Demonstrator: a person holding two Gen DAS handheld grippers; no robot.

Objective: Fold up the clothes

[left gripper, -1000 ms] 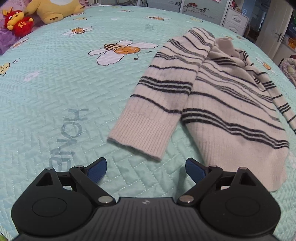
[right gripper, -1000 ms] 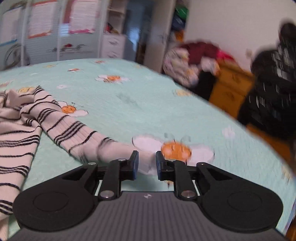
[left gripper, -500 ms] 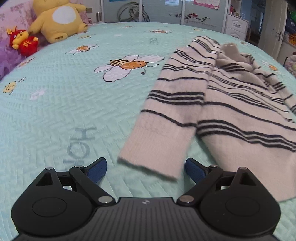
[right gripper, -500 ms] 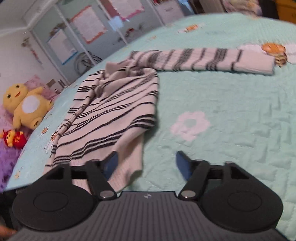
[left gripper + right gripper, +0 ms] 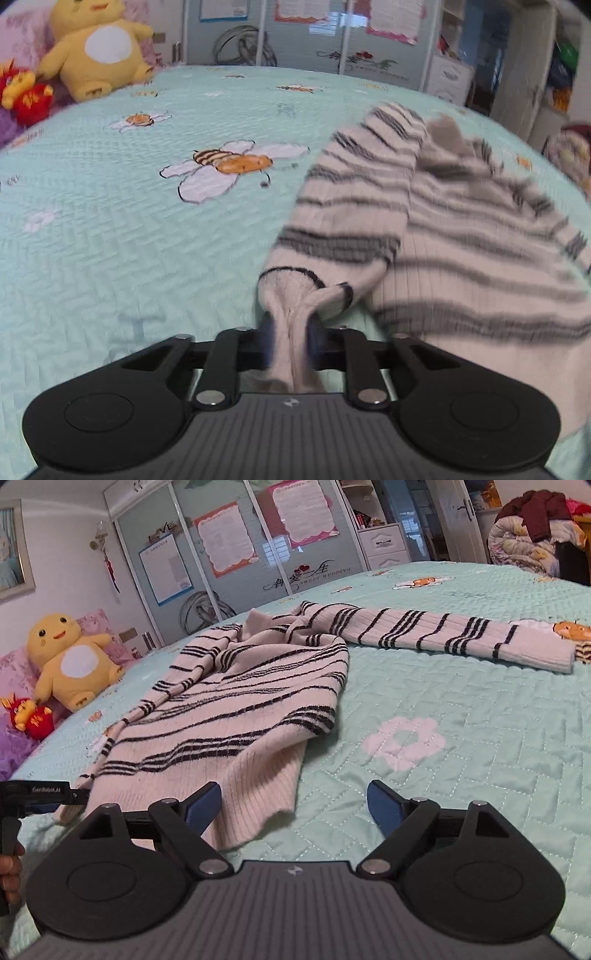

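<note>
bed: mint quilted bedspread point(image 5: 480, 709) is carrying everything; sweater is lying across its middle, body bunched, not flat.
sweater: striped cream sweater point(image 5: 236, 716) is lying with its hem toward the right camera and its collar away, long axis running near-to-far in the right wrist view.
far sleeve: right-side sleeve point(image 5: 443, 635) is stretching out flat across the bed, cuff pointing to frame right, well apart from both grippers.
near sleeve: left-side sleeve point(image 5: 354, 206) is running from shoulder down toward the left camera, cuff end bunched at the jaws.
left gripper: left gripper point(image 5: 290, 339) is pinching the near sleeve's cuff; jaws have just been closing, fabric is squeezed between them, narrow gap. Blurred, so likely in motion.
right gripper: right gripper point(image 5: 295, 808) is standing wide, jaws have just been opening, nothing pressed; hem corner is lying just by its left pad, bare quilt under the rest of the gap.
key relation: held sleeve is lying left of the sweater body, so the fold is probably going rightward across the torso; left hand is nearer.
risk: judging body bunching may be dragging along.
</note>
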